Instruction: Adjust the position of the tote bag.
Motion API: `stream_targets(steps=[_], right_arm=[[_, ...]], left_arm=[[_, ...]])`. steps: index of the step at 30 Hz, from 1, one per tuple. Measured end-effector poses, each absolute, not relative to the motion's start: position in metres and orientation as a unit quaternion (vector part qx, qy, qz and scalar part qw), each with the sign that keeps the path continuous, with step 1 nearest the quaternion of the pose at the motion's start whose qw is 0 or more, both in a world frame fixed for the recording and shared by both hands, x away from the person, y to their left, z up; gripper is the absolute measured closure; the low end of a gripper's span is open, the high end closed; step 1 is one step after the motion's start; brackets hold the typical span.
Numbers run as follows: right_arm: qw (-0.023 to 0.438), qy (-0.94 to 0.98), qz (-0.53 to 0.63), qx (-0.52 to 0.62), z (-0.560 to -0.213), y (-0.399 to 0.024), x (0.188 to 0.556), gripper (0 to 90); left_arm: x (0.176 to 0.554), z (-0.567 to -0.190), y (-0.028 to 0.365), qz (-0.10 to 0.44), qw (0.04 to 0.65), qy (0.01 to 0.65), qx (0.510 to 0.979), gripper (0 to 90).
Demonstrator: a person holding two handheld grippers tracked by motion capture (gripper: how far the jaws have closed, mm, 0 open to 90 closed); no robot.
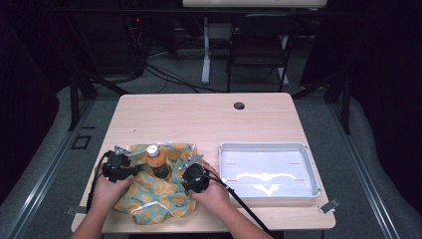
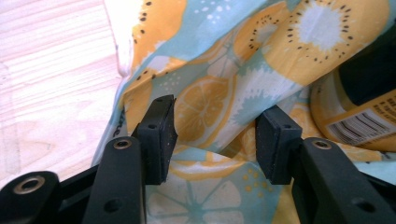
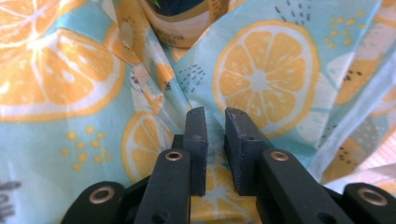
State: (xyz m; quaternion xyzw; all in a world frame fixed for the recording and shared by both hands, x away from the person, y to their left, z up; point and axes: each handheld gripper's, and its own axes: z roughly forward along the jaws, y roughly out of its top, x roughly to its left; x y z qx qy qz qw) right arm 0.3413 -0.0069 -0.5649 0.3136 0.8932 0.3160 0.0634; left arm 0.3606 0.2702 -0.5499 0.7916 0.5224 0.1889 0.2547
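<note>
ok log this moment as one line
left gripper open at cloth bag | right gripper pinching bag fold | bottle upright in bag | tray beside

Bottle (image 2: 355, 112) label, at 3 o'clock in left gripper view: barcode visible, digits too small to read. Bottle label at 12 o'clock in right gripper view: small print, blurred, unreadable. Cloth (image 3: 60, 140): dark lettering fragment at 8 o'clock, cut off, illegible.
</note>
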Motion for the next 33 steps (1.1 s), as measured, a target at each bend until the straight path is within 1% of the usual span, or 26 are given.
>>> stream_targets(steps=[16, 20, 21, 30, 33], right_arm=[[0.065, 0.892, 0.308, 0.324, -0.568, -0.015, 0.345, 78.7], [0.065, 0.893, 0.305, 0.324, -0.567, -0.016, 0.345, 78.4], [0.067, 0.892, 0.306, 0.326, -0.567, -0.016, 0.345, 77.8], [0.069, 0.880, 0.330, 0.334, -0.560, -0.019, 0.341, 74.5], [0.060, 0.873, 0.353, 0.330, -0.551, -0.019, 0.336, 72.9]], left_arm=[[0.362, -0.551, 0.276, 0.218, 0.224, 0.538, 0.783, 54.5], [0.360, -0.549, 0.276, 0.214, 0.236, 0.532, 0.784, 54.7], [0.358, -0.547, 0.275, 0.203, 0.256, 0.521, 0.788, 54.6], [0.352, -0.544, 0.274, 0.182, 0.277, 0.509, 0.794, 54.4], [0.350, -0.544, 0.275, 0.175, 0.282, 0.509, 0.794, 54.4]])
